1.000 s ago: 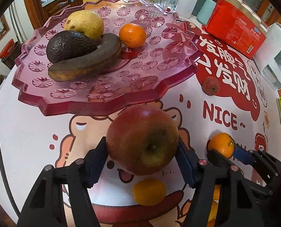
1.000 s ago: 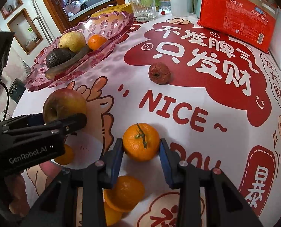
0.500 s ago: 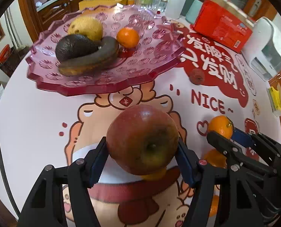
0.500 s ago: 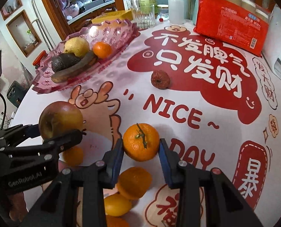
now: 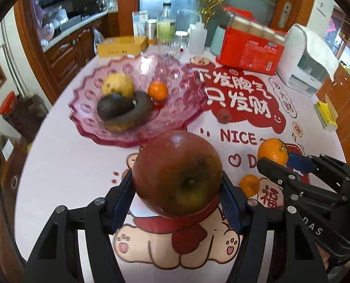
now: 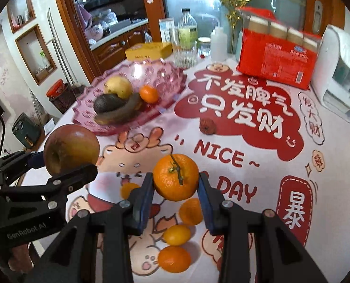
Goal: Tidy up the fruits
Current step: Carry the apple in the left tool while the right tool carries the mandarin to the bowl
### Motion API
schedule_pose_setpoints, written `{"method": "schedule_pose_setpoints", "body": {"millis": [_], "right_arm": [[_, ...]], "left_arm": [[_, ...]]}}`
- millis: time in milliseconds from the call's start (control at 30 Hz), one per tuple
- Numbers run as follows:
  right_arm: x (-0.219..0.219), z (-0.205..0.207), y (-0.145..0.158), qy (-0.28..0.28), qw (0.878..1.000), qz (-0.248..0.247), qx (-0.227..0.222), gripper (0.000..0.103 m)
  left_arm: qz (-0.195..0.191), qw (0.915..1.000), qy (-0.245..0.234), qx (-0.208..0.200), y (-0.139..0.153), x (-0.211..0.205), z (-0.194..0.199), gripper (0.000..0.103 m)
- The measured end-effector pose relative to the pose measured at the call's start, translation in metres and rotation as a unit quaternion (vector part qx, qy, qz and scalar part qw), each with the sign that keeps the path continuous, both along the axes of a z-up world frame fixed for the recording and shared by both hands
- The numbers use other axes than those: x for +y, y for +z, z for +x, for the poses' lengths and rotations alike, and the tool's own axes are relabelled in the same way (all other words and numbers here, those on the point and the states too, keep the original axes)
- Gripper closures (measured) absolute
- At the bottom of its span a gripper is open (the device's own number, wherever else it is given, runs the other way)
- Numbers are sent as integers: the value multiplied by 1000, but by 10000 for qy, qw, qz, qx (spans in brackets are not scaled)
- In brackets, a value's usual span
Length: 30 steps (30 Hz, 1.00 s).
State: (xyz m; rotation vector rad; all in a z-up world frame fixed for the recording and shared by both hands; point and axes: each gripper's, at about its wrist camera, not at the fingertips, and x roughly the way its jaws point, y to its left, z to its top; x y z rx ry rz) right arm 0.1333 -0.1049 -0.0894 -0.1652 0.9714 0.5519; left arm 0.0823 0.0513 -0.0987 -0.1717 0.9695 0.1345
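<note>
My left gripper (image 5: 177, 200) is shut on a red-green apple (image 5: 177, 175) and holds it well above the table; the apple also shows in the right wrist view (image 6: 71, 149). My right gripper (image 6: 176, 189) is shut on a stemmed orange (image 6: 176, 176), also lifted; the orange shows in the left wrist view (image 5: 272, 152). The pink glass fruit tray (image 5: 175, 108) stands ahead to the left and holds a pear (image 5: 118, 86), an avocado (image 5: 113, 108), a blackened banana (image 5: 132, 115) and a small orange (image 5: 158, 90).
Several small oranges (image 6: 175, 258) lie on the tablecloth below my right gripper. A shrivelled red fruit (image 6: 207, 125) lies mid-table. A red package (image 6: 276, 56), white appliance (image 6: 339, 75), bottles, a glass (image 6: 185, 54) and a yellow box (image 6: 149, 50) line the far edge.
Both grippers have risen and drawn back with their fruit; the tray and table now look farther away and lower. Both grips are unchanged.
</note>
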Motion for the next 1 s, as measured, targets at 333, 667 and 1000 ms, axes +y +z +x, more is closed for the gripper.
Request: {"method": "schedule_pose_setpoints", "body": {"millis": [333,667,1000], "right_arm": [[24,-28,54,-2,9986,242,-461,66],[60,-50,118,-74,9930,328,-1128,66],[86,-24,159,-410,9870,375,-1507,66]], "left_arm": [[431,9977,-232,-463,64,29,-28,37],[811,9931,-414,-742,130,74,-25,36],[944,9886,-687,-949,163,104,13,36]]}}
